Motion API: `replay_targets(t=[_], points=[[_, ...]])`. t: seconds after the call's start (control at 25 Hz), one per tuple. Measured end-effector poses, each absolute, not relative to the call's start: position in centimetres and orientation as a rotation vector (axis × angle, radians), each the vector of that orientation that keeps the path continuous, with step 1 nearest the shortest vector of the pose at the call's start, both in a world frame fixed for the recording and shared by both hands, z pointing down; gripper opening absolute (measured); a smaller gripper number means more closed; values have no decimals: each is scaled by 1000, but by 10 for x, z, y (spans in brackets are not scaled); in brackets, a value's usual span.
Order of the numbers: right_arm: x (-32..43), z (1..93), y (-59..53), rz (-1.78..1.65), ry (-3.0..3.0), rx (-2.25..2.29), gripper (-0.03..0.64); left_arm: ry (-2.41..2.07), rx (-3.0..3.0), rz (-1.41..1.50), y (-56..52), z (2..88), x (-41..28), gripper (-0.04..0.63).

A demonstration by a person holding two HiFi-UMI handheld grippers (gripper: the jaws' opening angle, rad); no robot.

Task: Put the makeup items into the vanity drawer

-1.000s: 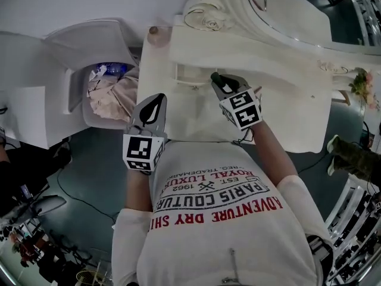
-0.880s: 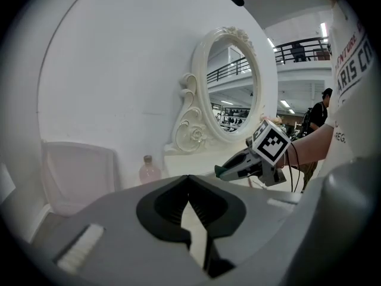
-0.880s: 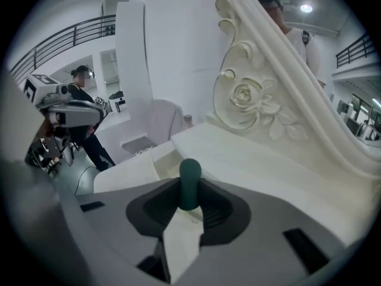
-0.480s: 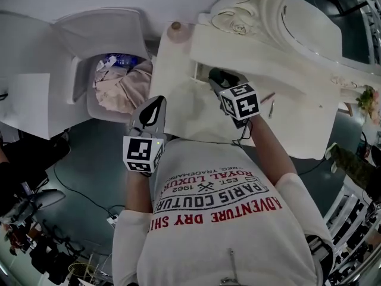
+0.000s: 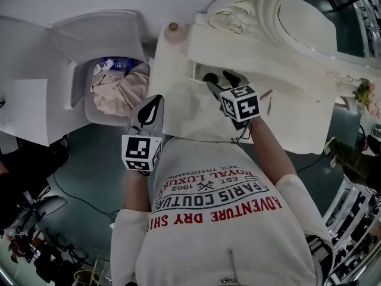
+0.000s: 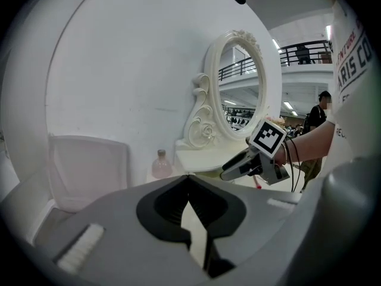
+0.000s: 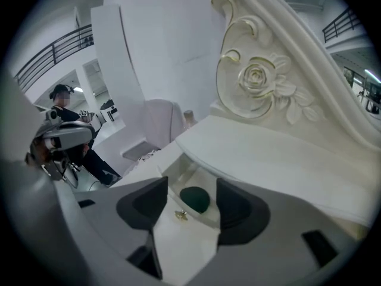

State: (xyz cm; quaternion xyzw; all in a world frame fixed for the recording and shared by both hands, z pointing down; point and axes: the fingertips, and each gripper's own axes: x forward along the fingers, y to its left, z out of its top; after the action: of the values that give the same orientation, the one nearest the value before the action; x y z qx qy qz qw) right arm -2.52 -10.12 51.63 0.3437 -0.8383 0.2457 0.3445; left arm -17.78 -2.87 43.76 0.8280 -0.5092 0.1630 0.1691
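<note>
**Item: release at the vanity drawer.**

- **Change noted:** a second ago the right gripper (image 5: 222, 81) carried the dark green round item (image 7: 194, 200) between its jaws over the drawer (image 5: 196, 70). The item now lies inside the open drawer and the jaws are opening, spread wide.
- **Meaning for the task:** this item appears delivered. The gripper is free to go for another.
- **Right gripper:** the right gripper view shows neither pad pressing on anything. The green item sits at 12 o'clock just beyond the tips, framed by the gap between them but apart from both pads. The gold knob (image 7: 179, 215) on the drawer front is nearer the camera, at 7 o'clock of the item.
- **Left gripper (image 6: 189, 180):** the jaw tips meet and nothing is between them. It is held off the vanity's front edge, at 8 o'clock of the drawer in the head view.
- **Left on the vanity top (image 5: 297, 118):** two slim sticks (image 5: 267, 99) lie at 3 o'clock of the right gripper, probably the next pieces. A pink bottle (image 5: 173, 27) stands at the corner, at 11 o'clock of the drawer.
</note>
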Motion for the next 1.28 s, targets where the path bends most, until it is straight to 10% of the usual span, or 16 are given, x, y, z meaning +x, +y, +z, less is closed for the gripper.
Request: replay_targets(t=[1.28], points=[[244, 580, 4, 931, -1739, 1398, 230, -842, 2740, 437, -51, 427, 54, 11]])
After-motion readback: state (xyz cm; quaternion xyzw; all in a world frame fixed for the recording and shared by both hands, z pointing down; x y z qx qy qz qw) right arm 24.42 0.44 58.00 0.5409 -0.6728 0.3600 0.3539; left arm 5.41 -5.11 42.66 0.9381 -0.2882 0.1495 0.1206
